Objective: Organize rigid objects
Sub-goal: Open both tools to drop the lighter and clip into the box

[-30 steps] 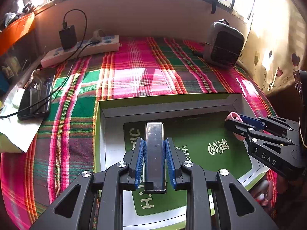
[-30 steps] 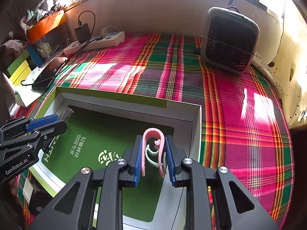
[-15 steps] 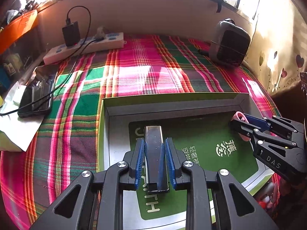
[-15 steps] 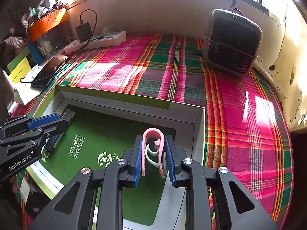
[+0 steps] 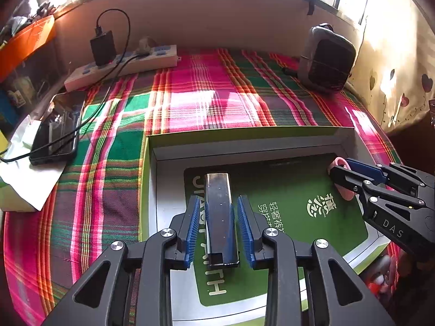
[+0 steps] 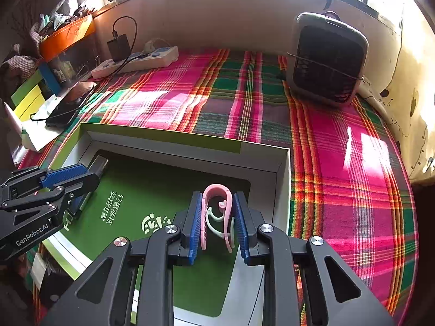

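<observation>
A shallow box (image 5: 244,133) with a green printed floor lies on the plaid cloth; it also shows in the right wrist view (image 6: 168,135). My left gripper (image 5: 219,203) has opened: a dark rectangular bar (image 5: 218,212) lies on the box floor between its blue pads with gaps on both sides. My right gripper (image 6: 217,201) is shut on a pink clip (image 6: 217,206) with a pale green hook inside, low over the box's right side. The right gripper (image 5: 353,174) also shows in the left wrist view, and the left gripper (image 6: 78,174) in the right wrist view.
A small dark fan heater (image 6: 326,59) stands at the back right. A white power strip (image 5: 122,65) with a black charger sits at the back left. A phone (image 5: 54,133) on white paper lies at the left. An orange tray (image 6: 68,35) stands far left.
My left gripper's jaws have opened, letting go of the dark bar, which now rests on the box floor. The right gripper still holds the pink clip and has sunk slightly.
</observation>
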`<action>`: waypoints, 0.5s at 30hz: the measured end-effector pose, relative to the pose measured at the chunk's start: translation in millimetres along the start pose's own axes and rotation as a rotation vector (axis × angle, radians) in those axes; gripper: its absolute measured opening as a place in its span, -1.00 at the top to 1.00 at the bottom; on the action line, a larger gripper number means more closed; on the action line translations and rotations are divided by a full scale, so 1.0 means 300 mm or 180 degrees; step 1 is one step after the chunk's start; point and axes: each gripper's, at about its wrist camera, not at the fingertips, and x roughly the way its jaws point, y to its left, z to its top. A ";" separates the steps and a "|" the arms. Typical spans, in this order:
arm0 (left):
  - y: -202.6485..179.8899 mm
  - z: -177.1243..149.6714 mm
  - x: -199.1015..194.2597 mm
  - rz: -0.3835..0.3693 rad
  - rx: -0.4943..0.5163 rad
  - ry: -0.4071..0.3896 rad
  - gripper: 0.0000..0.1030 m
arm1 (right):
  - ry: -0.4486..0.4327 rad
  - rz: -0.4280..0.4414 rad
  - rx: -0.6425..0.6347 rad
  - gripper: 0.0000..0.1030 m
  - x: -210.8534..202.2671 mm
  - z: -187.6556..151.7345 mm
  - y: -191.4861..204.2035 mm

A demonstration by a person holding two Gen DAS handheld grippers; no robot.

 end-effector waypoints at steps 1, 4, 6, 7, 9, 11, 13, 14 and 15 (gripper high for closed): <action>0.001 -0.002 -0.004 -0.0003 -0.0002 -0.0001 0.43 | -0.0007 0.0009 0.0005 0.49 -0.004 -0.002 -0.001; -0.001 -0.014 -0.026 0.0000 0.0002 -0.0027 0.40 | -0.0039 0.0022 0.0001 0.44 -0.022 -0.007 0.001; -0.006 -0.020 -0.044 -0.0011 0.0024 -0.0045 0.30 | -0.0086 0.0023 -0.0005 0.37 -0.038 -0.012 0.004; -0.008 -0.024 -0.053 -0.0019 0.0030 -0.0056 0.26 | -0.0108 0.0024 0.0001 0.35 -0.048 -0.015 0.005; -0.012 -0.033 -0.075 0.0000 0.0059 -0.0096 0.23 | -0.0136 0.0028 0.0012 0.29 -0.065 -0.020 0.007; -0.016 -0.043 -0.100 0.0006 0.0082 -0.0140 0.23 | -0.0159 0.0034 0.0021 0.28 -0.084 -0.026 0.011; -0.014 -0.051 -0.125 -0.0032 0.0068 -0.0174 0.22 | -0.0192 0.0039 0.0022 0.27 -0.105 -0.035 0.016; -0.013 -0.057 -0.138 -0.0045 0.0060 -0.0192 0.22 | -0.0208 0.0040 0.0025 0.26 -0.116 -0.039 0.019; -0.011 -0.063 -0.151 -0.0056 0.0048 -0.0212 0.22 | -0.0222 0.0041 0.0027 0.26 -0.126 -0.044 0.021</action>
